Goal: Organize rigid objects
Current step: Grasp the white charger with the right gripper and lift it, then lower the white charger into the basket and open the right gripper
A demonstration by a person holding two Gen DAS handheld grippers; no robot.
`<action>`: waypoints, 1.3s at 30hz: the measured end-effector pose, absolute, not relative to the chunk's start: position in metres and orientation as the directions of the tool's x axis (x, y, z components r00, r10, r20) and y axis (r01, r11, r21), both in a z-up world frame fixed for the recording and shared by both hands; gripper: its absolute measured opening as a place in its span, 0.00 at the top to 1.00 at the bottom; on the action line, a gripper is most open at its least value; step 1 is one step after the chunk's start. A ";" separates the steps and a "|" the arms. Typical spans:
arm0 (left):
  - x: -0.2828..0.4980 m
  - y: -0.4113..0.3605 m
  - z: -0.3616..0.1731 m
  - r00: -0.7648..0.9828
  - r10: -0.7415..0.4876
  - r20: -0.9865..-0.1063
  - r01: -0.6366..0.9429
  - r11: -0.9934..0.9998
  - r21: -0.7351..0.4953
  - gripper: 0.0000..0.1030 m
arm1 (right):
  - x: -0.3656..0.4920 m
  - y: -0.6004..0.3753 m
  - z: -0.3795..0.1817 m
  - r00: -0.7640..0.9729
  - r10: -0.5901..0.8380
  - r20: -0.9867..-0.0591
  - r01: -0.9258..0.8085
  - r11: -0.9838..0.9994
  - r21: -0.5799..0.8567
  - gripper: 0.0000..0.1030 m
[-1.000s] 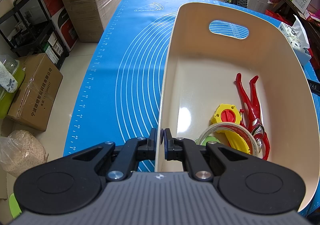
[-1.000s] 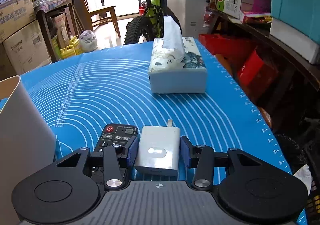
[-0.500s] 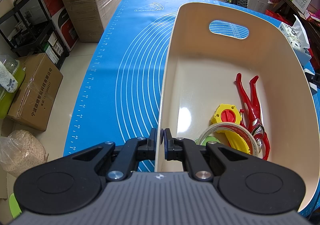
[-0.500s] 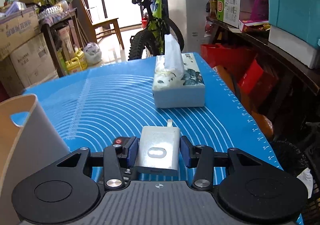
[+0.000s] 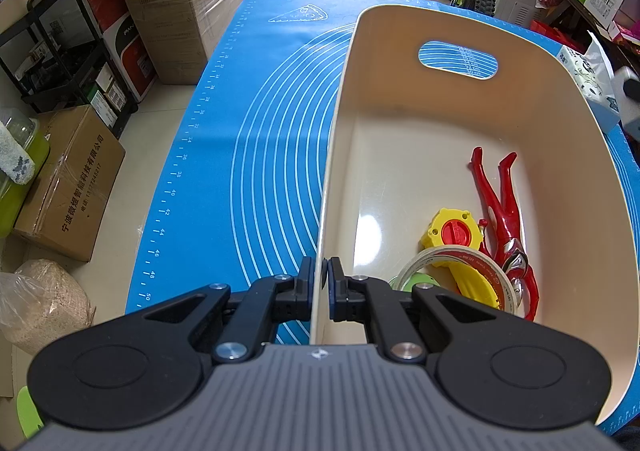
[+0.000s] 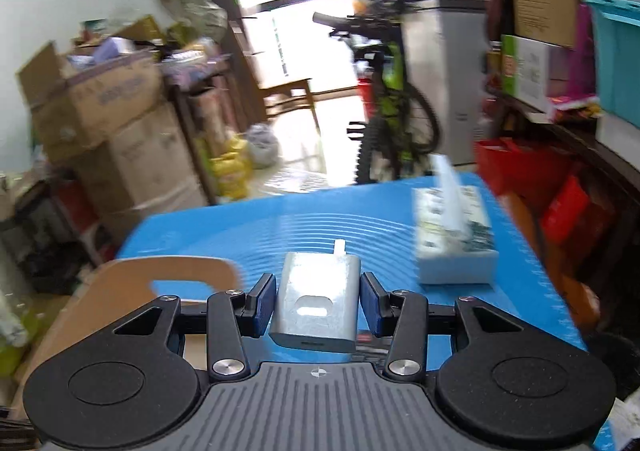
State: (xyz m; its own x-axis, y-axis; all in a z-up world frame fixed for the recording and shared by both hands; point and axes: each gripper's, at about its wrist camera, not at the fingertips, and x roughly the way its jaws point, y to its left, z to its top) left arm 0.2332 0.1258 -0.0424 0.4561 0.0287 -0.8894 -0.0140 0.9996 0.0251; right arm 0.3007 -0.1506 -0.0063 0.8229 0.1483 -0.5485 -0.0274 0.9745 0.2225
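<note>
While clamped: left tongs (image 5: 319, 283) on bin rim (image 5: 326, 187), right tongs (image 6: 318, 303) on white charger (image 6: 314, 303).

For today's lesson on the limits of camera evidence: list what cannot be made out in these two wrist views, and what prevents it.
- Left wrist view: the green item in the bin is mostly hidden by the tape roll and the left gripper.
- Right wrist view: the remote control is nearly covered by the white charger in the right gripper.
- Right wrist view: motion blur makes the tissue box print unreadable.
</note>
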 end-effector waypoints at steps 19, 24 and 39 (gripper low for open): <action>0.233 0.125 -0.043 0.456 0.025 -0.890 -0.014 1.000 0.021 0.90 | 0.284 -0.035 -0.022 0.656 0.344 -0.672 -0.309 0.934 0.177 0.51; 0.233 0.125 -0.042 0.456 0.021 -0.890 -0.014 1.000 0.016 0.90 | 0.280 -0.017 -0.042 0.588 0.320 -0.743 -0.348 0.929 0.126 0.51; 0.232 0.125 -0.042 0.455 0.022 -0.890 -0.016 1.000 0.016 0.90 | 0.279 -0.003 -0.047 0.468 0.343 -0.814 -0.404 0.903 0.148 0.51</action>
State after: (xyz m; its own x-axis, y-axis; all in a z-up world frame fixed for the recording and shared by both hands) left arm 0.2324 0.1249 -0.0419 0.4551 0.0219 -0.8902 -0.0162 0.9997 0.0164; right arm 0.2787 -0.0029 -0.0467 0.4682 0.3428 -0.8144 -0.4042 0.9027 0.1476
